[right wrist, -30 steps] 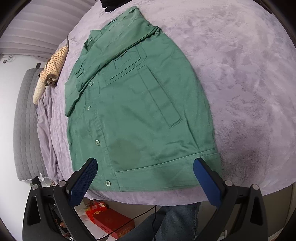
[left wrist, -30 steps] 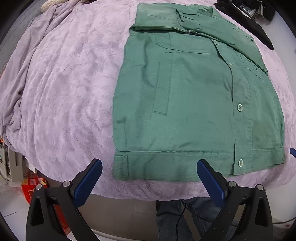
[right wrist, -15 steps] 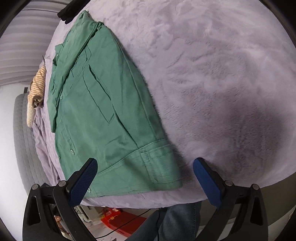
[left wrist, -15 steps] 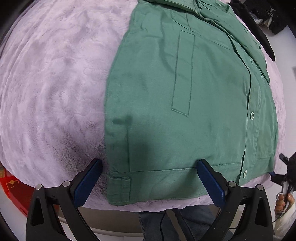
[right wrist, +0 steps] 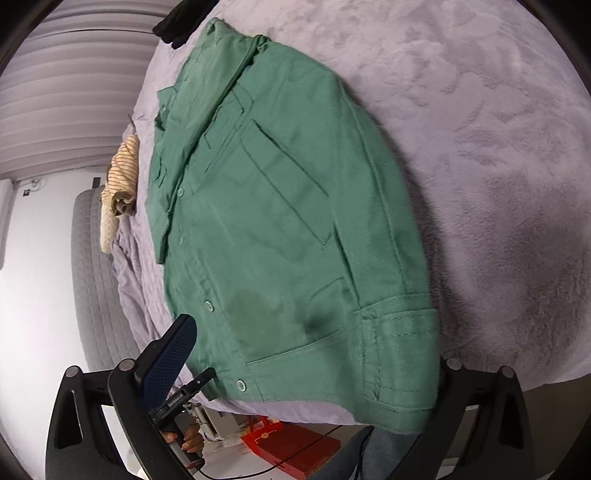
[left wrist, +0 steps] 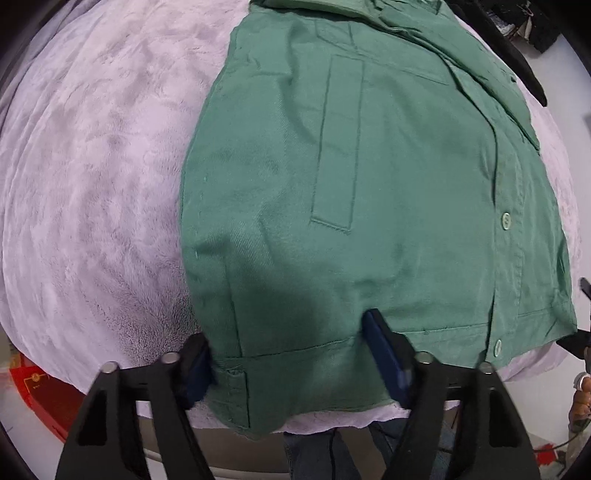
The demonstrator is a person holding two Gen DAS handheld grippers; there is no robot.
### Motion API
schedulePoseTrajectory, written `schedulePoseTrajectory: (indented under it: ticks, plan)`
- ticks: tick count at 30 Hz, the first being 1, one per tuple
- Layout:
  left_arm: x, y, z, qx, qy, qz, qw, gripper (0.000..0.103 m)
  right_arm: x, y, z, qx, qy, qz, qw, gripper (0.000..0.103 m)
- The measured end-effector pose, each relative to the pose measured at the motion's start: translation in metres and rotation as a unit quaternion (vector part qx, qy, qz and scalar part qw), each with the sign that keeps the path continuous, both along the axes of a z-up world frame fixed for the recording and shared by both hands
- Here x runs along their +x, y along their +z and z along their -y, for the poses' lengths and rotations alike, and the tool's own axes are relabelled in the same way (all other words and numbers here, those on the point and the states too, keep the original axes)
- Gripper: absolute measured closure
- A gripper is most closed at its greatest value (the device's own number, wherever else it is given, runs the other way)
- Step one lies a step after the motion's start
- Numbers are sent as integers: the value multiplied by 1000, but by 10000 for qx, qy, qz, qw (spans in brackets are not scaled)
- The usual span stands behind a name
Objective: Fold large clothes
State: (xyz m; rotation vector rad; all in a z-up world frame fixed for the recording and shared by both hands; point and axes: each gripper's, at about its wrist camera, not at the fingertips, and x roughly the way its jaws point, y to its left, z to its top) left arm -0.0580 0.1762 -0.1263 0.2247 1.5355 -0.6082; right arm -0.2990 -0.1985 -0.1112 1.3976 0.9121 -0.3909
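Note:
A green button-front jacket [left wrist: 369, 184] lies flat on a lilac plush blanket [left wrist: 92, 184], its hem at the near edge. My left gripper [left wrist: 291, 362] straddles the hem's left corner. Its jaws are closing: one pad [left wrist: 197, 363] is at the jacket's side edge and the other [left wrist: 384, 354] rests on top of the cloth. In the right wrist view the jacket [right wrist: 277, 221] runs away to the upper left. My right gripper [right wrist: 306, 369] spans the hem's other corner [right wrist: 399, 362], jaws closing. Its left pad [right wrist: 170, 354] shows; the hem corner hides the right one.
A black garment [right wrist: 177, 26] lies beyond the collar, and a striped beige cloth [right wrist: 122, 173] sits at the far left. A red box [right wrist: 295, 446] stands on the floor below the blanket's edge. A person's jeans [left wrist: 325, 454] are under the near edge. A grey quilted panel [right wrist: 92, 266] stands on the left.
Both grippers came down onto the jacket's hem, and the right one rolled. Both pairs of jaws have narrowed, the left ones far more, with hem cloth now between them.

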Motion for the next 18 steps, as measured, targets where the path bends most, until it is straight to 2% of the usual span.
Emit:
schedulePoseTrajectory:
  ticks: [1,2,3,7,10,14,18]
  plan:
    - [1,5,0,-68,-79,16,9999,59,-1,-3,1,65,-50,-87,9999,54]
    - [3,9,-1,-231,-127,-85,9996,73,-1,-7,1,176,-52,-155,9997,79]
    - [7,14,-3,-376,-99,-226,9990,75,0,-10,2,263,-25,-165,9995,96]
    - [25,47,-7,-1025,31,-606,9929,76,11,11,13,369,80,582,9976,96]
    - [48,83,-4,-1465,355,-671,9863,77,25,39,31,536,-50,1288,9902,96]
    - [102,125,3,-1931,939,-342,9761,81,64,82,69,377,47,1880,9814,96]
    - [169,152,36,-2032,1095,366,9723,81,127,114,114,111,396,2209,9744,96]
